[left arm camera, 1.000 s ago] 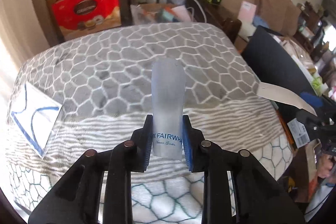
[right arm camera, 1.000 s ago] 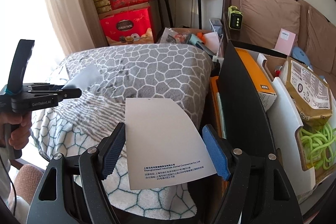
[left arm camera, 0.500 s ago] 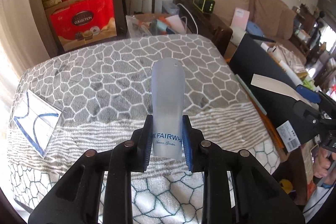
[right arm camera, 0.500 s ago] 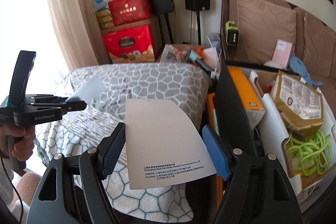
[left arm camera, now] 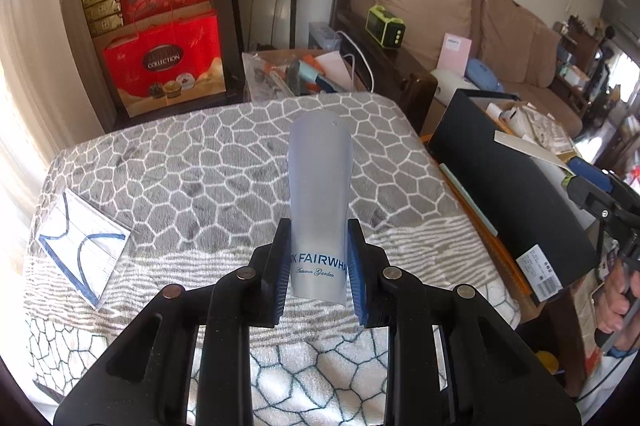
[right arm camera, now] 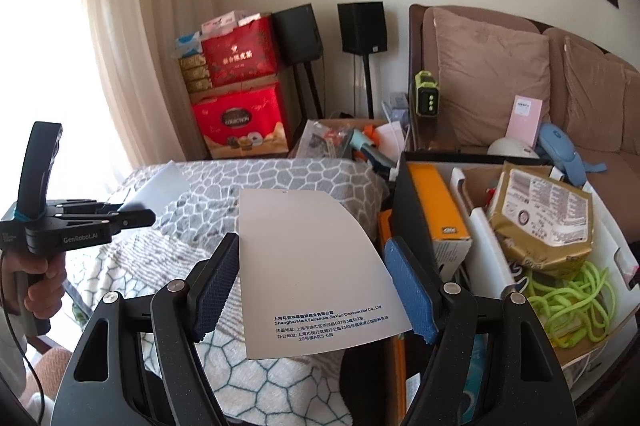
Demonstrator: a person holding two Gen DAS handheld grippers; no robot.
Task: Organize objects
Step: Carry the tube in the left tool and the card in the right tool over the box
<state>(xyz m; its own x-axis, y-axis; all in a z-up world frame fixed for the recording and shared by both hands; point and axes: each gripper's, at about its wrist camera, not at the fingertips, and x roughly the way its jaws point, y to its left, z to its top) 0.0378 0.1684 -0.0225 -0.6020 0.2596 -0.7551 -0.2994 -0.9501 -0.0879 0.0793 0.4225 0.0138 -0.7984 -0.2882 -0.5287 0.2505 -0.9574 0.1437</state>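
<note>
Left wrist view: left gripper (left arm camera: 318, 266) pinches a curled Fairwhale card (left arm camera: 320, 198) above the patterned blanket (left arm camera: 200, 162). Right wrist view: right gripper (right arm camera: 310, 286) grips a grey printed card (right arm camera: 308, 266) beside the cluttered box (right arm camera: 612, 254); likely mid-carry, next needing placement together.

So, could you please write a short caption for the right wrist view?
Right gripper holds a pale printed card above the patterned blanket, beside a cluttered storage box.
</note>
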